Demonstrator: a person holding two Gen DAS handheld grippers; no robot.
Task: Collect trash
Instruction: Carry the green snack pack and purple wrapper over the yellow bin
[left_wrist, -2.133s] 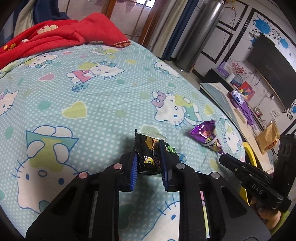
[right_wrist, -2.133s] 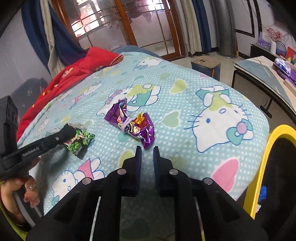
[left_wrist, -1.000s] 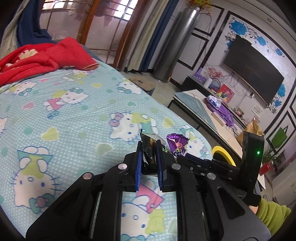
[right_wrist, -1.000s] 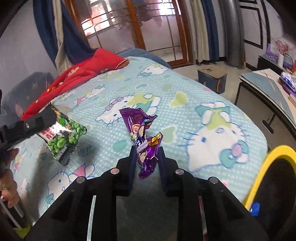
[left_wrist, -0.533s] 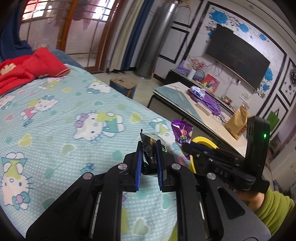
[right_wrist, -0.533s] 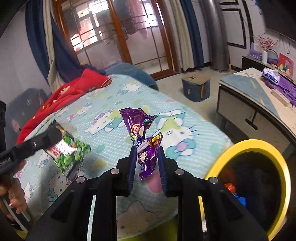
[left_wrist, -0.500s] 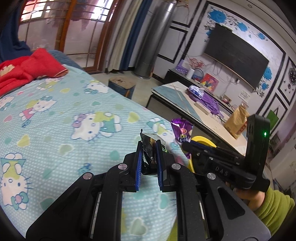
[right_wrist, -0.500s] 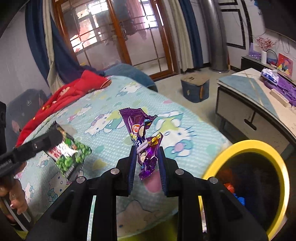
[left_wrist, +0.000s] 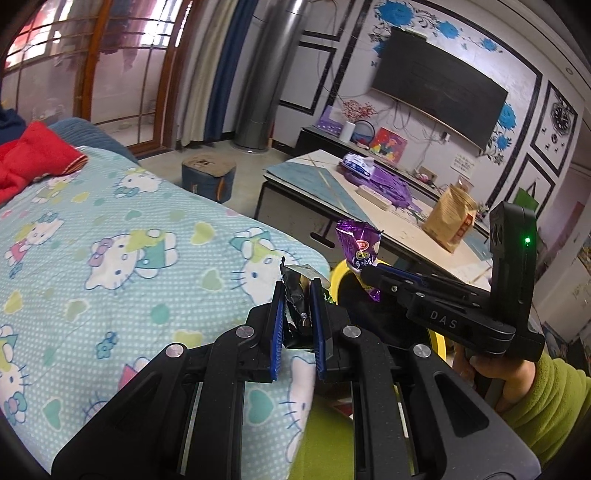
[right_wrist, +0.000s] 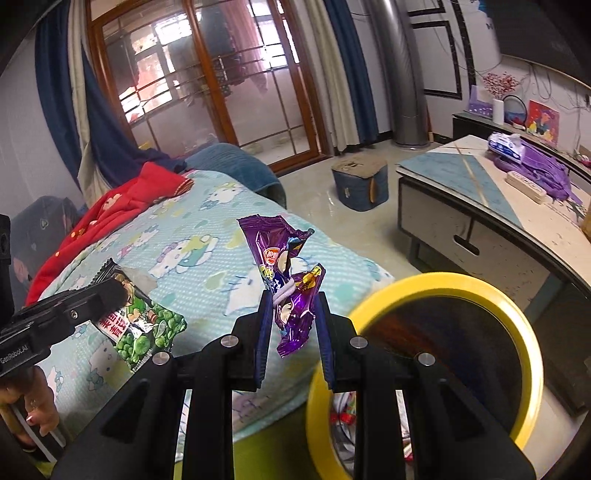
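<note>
Across the left half of both views spreads the bed (left_wrist: 110, 240) with its cartoon-cat sheet, a red blanket (right_wrist: 110, 206) bunched at the upper left. At lower right of the right wrist view stands the yellow-rimmed bin (right_wrist: 517, 321), its dark mouth open just beside the bed's edge, a few scraps visible inside. Low in the centre of that view the right gripper (right_wrist: 291, 325) has its jaws clamped on a purple wrapper (right_wrist: 284, 266), which stands up crumpled above the fingertips. At its left edge the left gripper (right_wrist: 107, 295) shows side-on, pinching a green pea-snack packet (right_wrist: 144, 332); in the left wrist view that gripper (left_wrist: 297, 306) appears centre-bottom, jaws closed on the packet (left_wrist: 295, 295), seen there edge-on and dark. Both pieces of trash hang in the air above the bed's near corner, neither yet over the bin. To finish well, I would judge each gripper should travel until its wrapper hangs squarely above the opening before releasing, one at a time, since light foil can drift or cling to a pad
</note>
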